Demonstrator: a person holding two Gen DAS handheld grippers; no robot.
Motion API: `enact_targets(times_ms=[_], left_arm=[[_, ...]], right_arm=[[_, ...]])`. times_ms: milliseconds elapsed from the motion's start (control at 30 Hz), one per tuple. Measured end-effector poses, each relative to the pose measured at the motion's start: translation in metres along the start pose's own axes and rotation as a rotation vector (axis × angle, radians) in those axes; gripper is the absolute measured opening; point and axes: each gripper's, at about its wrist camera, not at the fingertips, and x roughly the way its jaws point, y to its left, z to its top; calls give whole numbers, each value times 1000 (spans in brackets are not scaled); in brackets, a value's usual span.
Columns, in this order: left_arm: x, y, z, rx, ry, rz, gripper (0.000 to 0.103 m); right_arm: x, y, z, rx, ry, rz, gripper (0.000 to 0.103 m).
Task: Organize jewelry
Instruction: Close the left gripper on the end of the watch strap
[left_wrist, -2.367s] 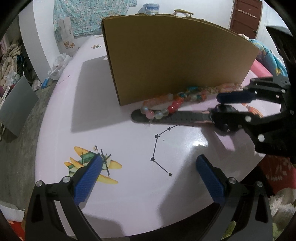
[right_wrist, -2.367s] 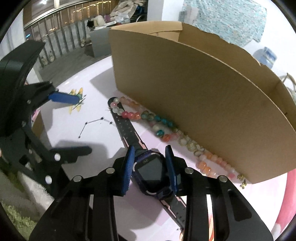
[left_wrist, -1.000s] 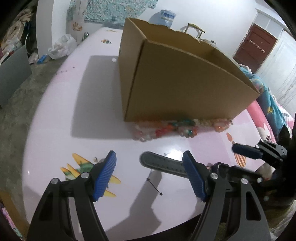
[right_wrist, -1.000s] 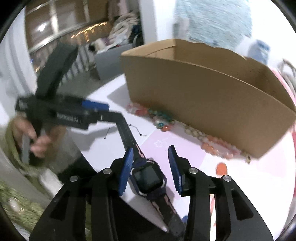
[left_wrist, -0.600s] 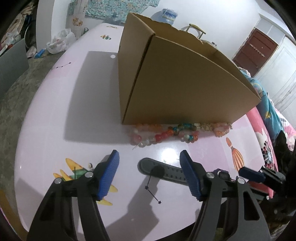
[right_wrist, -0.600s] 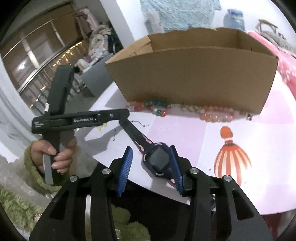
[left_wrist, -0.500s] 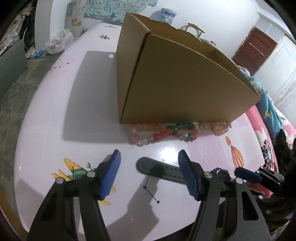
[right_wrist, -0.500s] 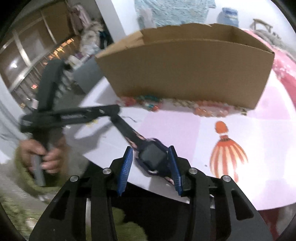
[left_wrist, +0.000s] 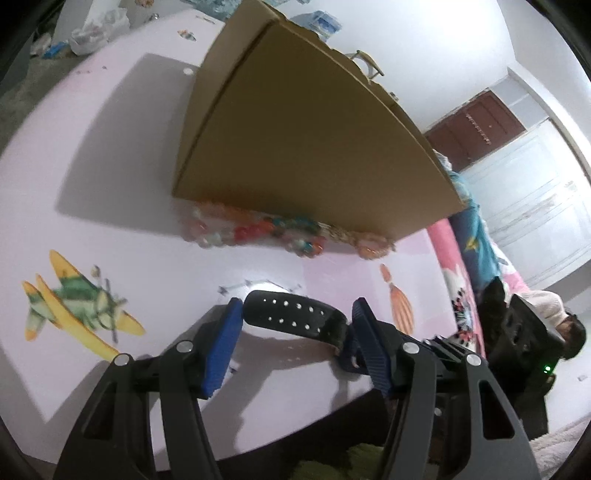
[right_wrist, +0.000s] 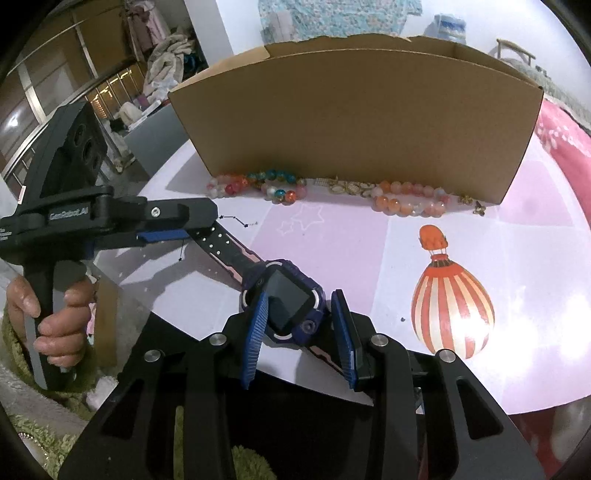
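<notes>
Jaws: right gripper (right_wrist: 301, 325) closing around watch (right_wrist: 286, 304) at worktop (right_wrist: 332, 251) near edge; left gripper (left_wrist: 295, 343) part-open, straddling strap (left_wrist: 291, 317); beads (right_wrist: 273, 188) against box (right_wrist: 354, 110).

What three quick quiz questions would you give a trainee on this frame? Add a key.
1. True or false: the beaded bracelets are inside the cardboard box.
2. What sits between the pads of the right claw? A) a bracelet B) the watch body C) nothing
3. Which part of the watch does the left claw straddle?

Key:
1. False. They lie on the table along the box's outer wall.
2. B. The right claw's jaws are closing with the watch body between them.
3. The perforated strap end.
</notes>
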Motion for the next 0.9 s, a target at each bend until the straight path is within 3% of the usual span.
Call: enact_targets(times_ms=[133, 267, 467, 667, 800, 900], left_arm=[[3, -10, -5, 29, 17, -15, 59], [8, -21, -9, 75, 14, 21, 57], [14, -31, -6, 134, 0, 88, 31], [18, -38, -8, 179, -7, 158, 20], [18, -33, -11, 162, -12, 194, 19], [15, -30, -13, 157, -20, 204, 19]], right_arm=[[0, 0, 4, 1, -2, 5, 33], [2, 0, 3, -4, -7, 5, 33], [1, 0, 3, -5, -15, 8, 33], [-5, -4, 4, -25, -36, -20, 34], [-28, -26, -1, 57, -74, 11, 37], [-42, -47, -15, 148, -55, 18, 37]])
